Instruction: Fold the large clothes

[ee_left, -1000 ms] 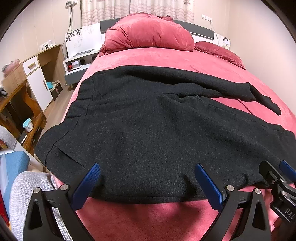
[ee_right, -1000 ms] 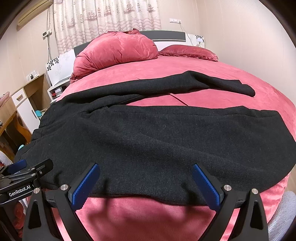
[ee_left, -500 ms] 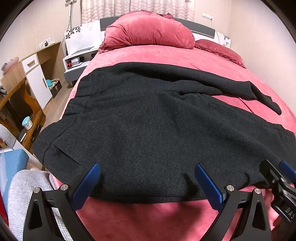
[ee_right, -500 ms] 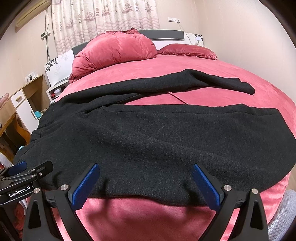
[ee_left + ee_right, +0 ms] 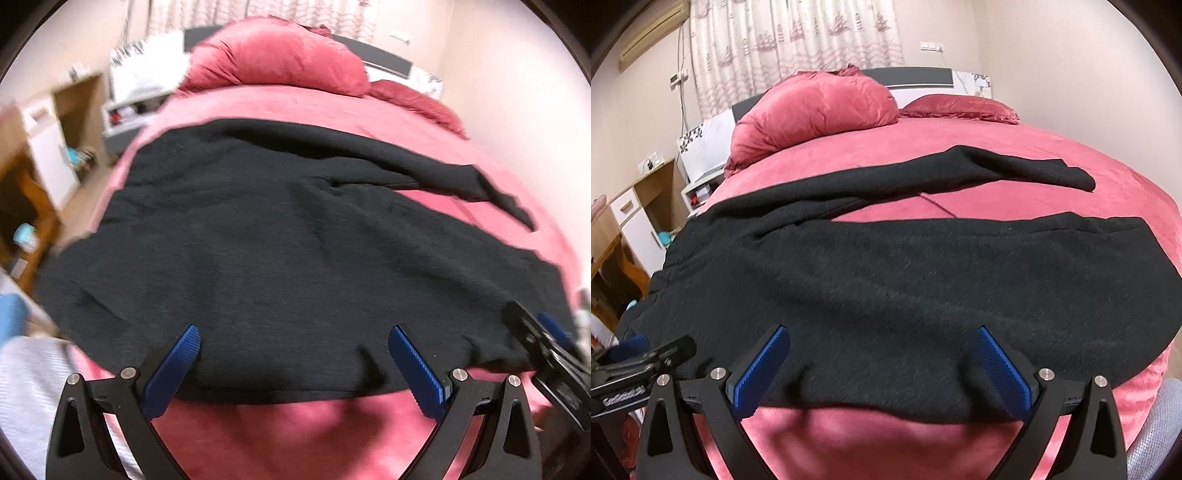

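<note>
A large black coat [image 5: 280, 251] [image 5: 886, 280] lies spread flat across a pink bed [image 5: 314, 435] [image 5: 997, 162], one sleeve [image 5: 1015, 173] stretched toward the right. Its near hem runs just in front of both grippers. My left gripper [image 5: 293, 363] is open, its blue pads [image 5: 173, 365] straddling the hem without gripping it. My right gripper [image 5: 882, 365] is open too, pads [image 5: 1001, 365] over the hem's edge. Each gripper shows at the edge of the other's view: the right gripper [image 5: 543, 350] at the left wrist view's right edge, the left gripper [image 5: 642, 358] at the right wrist view's left edge.
Big pink pillows [image 5: 812, 110] sit at the headboard. A white nightstand [image 5: 701, 177] and wooden desk and cabinets [image 5: 40, 158] stand left of the bed. Grey knit fabric [image 5: 26, 387] shows at the lower left, and a wall [image 5: 1089, 74] bounds the right side.
Both grippers have moved forward and down toward the coat's near hem, still open. The left wrist view is now motion-blurred. The coat has not shifted.
</note>
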`<state>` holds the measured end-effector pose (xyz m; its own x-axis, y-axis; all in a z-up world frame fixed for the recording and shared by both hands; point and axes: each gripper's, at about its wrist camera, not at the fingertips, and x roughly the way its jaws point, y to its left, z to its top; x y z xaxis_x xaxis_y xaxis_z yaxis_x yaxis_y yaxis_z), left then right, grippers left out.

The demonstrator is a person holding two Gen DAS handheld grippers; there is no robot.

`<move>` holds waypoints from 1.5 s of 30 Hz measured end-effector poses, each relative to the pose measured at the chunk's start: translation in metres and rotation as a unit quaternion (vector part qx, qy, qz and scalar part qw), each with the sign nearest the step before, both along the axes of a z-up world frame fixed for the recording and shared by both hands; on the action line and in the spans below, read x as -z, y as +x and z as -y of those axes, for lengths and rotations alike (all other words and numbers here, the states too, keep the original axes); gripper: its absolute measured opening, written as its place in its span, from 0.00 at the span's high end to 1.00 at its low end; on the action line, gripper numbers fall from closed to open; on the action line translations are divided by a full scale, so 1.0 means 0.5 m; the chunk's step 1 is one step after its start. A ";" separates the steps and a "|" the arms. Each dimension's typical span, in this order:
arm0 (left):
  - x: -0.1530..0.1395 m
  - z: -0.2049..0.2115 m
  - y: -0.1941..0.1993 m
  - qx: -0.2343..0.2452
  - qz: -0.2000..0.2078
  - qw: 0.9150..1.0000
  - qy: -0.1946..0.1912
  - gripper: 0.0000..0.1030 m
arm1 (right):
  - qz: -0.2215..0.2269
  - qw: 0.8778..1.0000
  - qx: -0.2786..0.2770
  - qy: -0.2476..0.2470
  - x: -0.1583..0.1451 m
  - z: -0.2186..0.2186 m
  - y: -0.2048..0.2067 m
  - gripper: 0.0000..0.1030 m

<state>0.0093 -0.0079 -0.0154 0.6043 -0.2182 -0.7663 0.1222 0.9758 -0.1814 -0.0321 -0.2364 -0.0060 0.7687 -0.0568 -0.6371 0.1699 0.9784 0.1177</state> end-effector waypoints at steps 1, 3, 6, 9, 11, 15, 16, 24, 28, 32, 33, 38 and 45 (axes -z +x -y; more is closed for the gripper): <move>0.002 -0.004 0.003 0.008 -0.009 1.000 -0.021 0.00 | 0.004 1.000 0.002 0.004 -0.002 0.006 0.000 0.00; 0.001 -0.003 0.008 0.010 -0.013 0.999 -0.029 0.00 | 0.019 1.000 0.014 0.017 -0.005 0.025 0.000 0.00; -0.015 0.019 0.004 0.024 0.018 1.000 -0.004 0.00 | 0.010 0.999 0.029 0.032 -0.006 0.062 0.010 0.00; -0.035 0.049 0.002 0.048 0.062 0.997 0.022 0.00 | -0.002 0.998 0.044 0.036 -0.001 0.096 0.020 0.00; -0.044 0.075 0.009 0.063 0.088 0.993 0.055 0.00 | -0.008 0.998 0.056 0.039 0.002 0.126 0.024 0.00; -0.049 0.123 0.049 0.089 0.099 0.985 0.108 0.00 | -0.010 0.997 0.067 0.030 -0.001 0.176 0.029 0.00; -0.051 0.133 0.058 0.094 0.100 0.984 0.111 0.00 | -0.009 0.997 0.073 0.026 -0.003 0.193 0.031 0.00; -0.079 0.202 0.164 0.087 0.117 0.983 0.109 0.00 | -0.008 0.995 0.102 0.020 -0.018 0.314 0.055 0.00; -0.078 0.233 0.234 0.068 0.120 0.983 0.122 0.01 | -0.013 0.993 0.116 0.028 -0.030 0.388 0.085 0.01; -0.064 0.258 0.303 0.050 0.119 0.981 0.144 0.14 | -0.023 0.987 0.149 0.050 -0.040 0.490 0.121 0.04; -0.058 0.261 0.318 0.048 0.114 0.981 0.148 0.18 | -0.025 0.986 0.153 0.059 -0.041 0.511 0.129 0.06; -0.022 0.271 0.389 0.036 0.092 0.982 0.164 0.45 | -0.027 0.981 0.174 0.085 -0.051 0.639 0.191 0.11; 0.038 0.280 0.408 0.047 0.103 0.975 0.193 0.52 | -0.034 0.963 0.218 0.158 -0.041 0.813 0.297 0.16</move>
<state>0.2131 -0.1477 -0.0345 0.7454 0.0014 -0.6667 0.2087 0.9492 0.2353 0.1166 -0.6427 0.0144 0.6717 -0.1592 -0.7235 0.5736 0.7297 0.3720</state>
